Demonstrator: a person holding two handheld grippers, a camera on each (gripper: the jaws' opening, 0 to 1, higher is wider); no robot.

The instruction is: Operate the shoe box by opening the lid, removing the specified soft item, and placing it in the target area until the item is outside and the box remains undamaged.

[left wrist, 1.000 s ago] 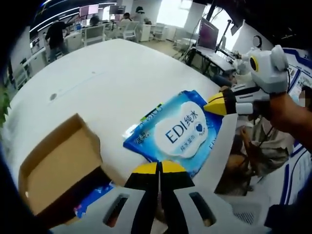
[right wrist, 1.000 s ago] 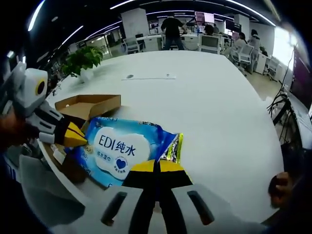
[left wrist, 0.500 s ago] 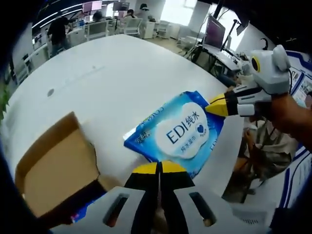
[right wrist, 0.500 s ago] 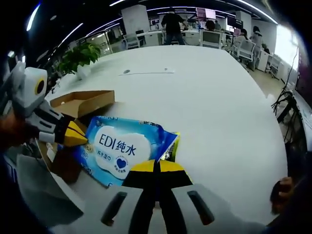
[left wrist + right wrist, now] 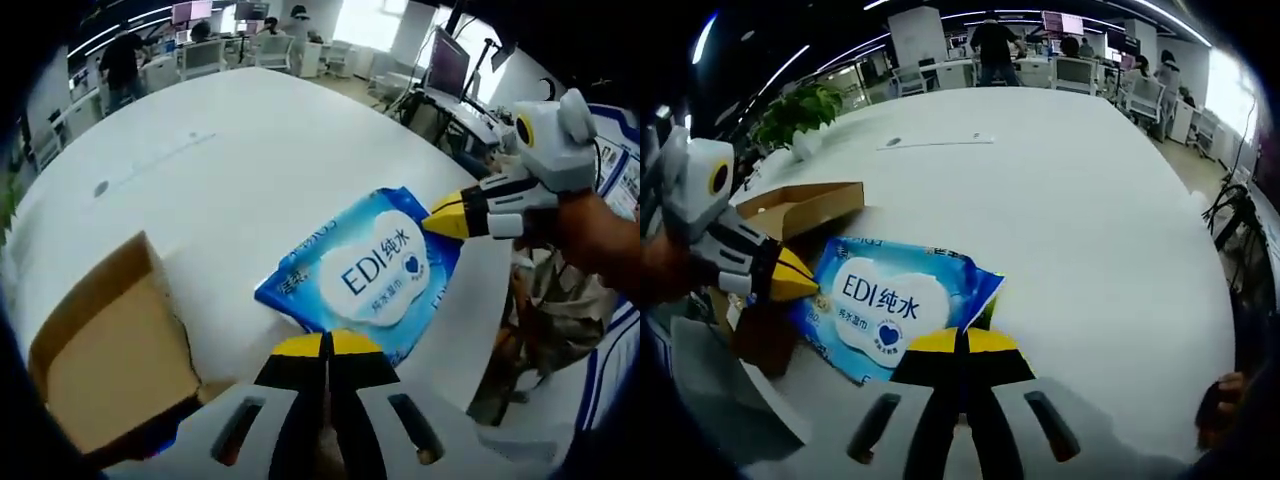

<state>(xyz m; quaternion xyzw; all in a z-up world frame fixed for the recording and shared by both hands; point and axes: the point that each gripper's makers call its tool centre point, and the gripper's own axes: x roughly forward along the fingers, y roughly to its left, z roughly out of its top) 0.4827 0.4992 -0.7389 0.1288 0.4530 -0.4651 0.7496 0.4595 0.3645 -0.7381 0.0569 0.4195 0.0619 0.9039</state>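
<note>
A blue wet wipes pack (image 5: 375, 268) with a white label lies flat just over the white table (image 5: 230, 170), stretched between both grippers. My left gripper (image 5: 326, 345) is shut on its near edge. The right gripper (image 5: 446, 218) comes in from the right, its yellow tips shut on the far end. In the right gripper view the same wet wipes pack (image 5: 890, 305) has one corner pinched in my right gripper (image 5: 962, 345), and the left gripper (image 5: 795, 280) grips the opposite side. The open cardboard shoe box (image 5: 110, 350) stands to the left, its flap (image 5: 805, 205) up.
The table edge (image 5: 490, 330) runs close by the pack on the right. A potted plant (image 5: 800, 112) and a thin paper strip (image 5: 935, 143) sit farther off on the table. Desks, chairs and people fill the background. A hand (image 5: 1218, 400) shows at the lower right.
Both grippers keep their hold on the pack. The views have shifted slightly, so the box sits a little lower and farther left in the left gripper view.
</note>
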